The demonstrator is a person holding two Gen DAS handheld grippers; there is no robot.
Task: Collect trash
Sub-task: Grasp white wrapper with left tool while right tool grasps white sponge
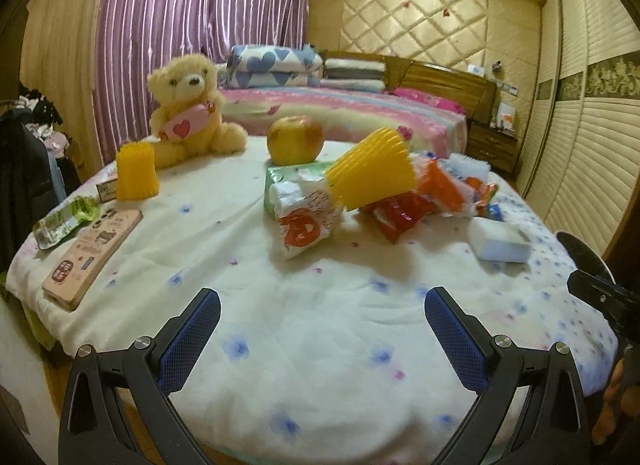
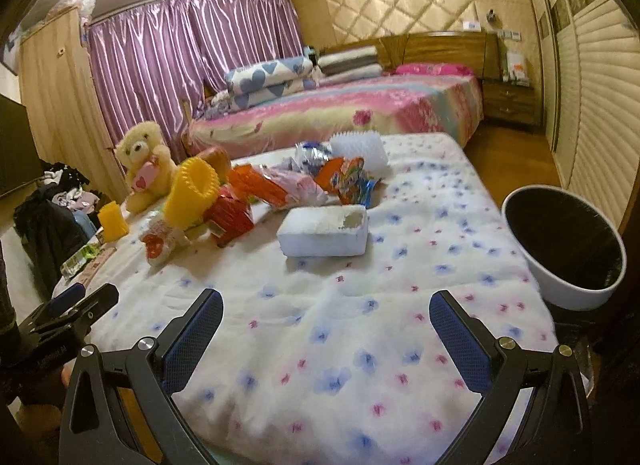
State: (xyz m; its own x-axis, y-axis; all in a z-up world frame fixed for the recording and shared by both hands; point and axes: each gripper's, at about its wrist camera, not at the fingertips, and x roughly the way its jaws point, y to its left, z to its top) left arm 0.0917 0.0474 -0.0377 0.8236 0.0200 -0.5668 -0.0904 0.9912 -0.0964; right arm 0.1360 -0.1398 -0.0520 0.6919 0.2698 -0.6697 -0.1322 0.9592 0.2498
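We judge the collection has not yet begun: nothing is held, and the bin (image 2: 568, 249) shows only its dark liner.

Left gripper (image 1: 320, 345): jaws spread wide, empty, hovering low over the near part of the quilted surface (image 1: 320, 385), pointed toward the wrapper pile. Right gripper (image 2: 326, 349): likewise wide and empty, at much the same height over the near edge, with the bin at its right, standing off the edge of the surface.

Trash location: a loose heap of crumpled snack wrappers (image 2: 344, 181) in mid-surface, with an overturned yellow ribbed cup (image 1: 372, 169) lying on top of it. A white and orange packet (image 1: 304, 221) is the nearest piece to the left gripper. A white tissue pack (image 2: 324, 233) lies just in front of the heap, nearest the right gripper.

The teddy bear (image 1: 192, 105), apple (image 1: 295, 139) and upright yellow cup (image 1: 136, 173) look like keepers.

Next move, as we judge it: reach forward, close on one wrapper alone, then carry it right to the bin.
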